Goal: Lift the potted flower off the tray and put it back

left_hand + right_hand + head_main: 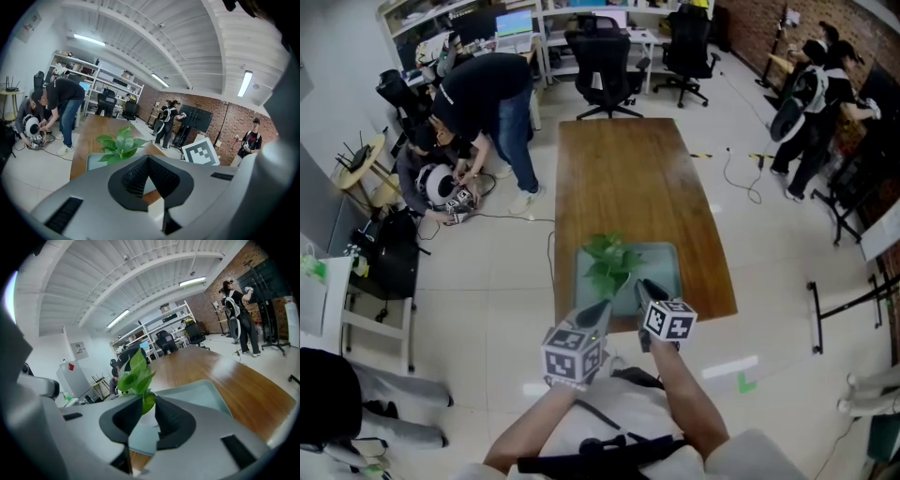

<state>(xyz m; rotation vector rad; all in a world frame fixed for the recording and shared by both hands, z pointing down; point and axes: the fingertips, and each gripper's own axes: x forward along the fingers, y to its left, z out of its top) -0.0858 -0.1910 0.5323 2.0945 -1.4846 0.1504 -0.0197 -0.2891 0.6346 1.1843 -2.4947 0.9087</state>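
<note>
plant: potted flower [609, 262] stood upright on the tray [664, 259], its green leaves reaching above the rim.
tray: pale green, on the near end of the wooden table [628, 169].
left claw: left gripper [148, 158] had its jaws together at the tips with nothing between them, and was held just off the tray's near edge.
right claw: right gripper [149, 401] had its jaws apart, with the white pot [147, 417] seen in the gap and the pads not pressing it.
background: a person [492, 103] bent over beside the table; office chairs [600, 66] stood beyond its far end.
</note>
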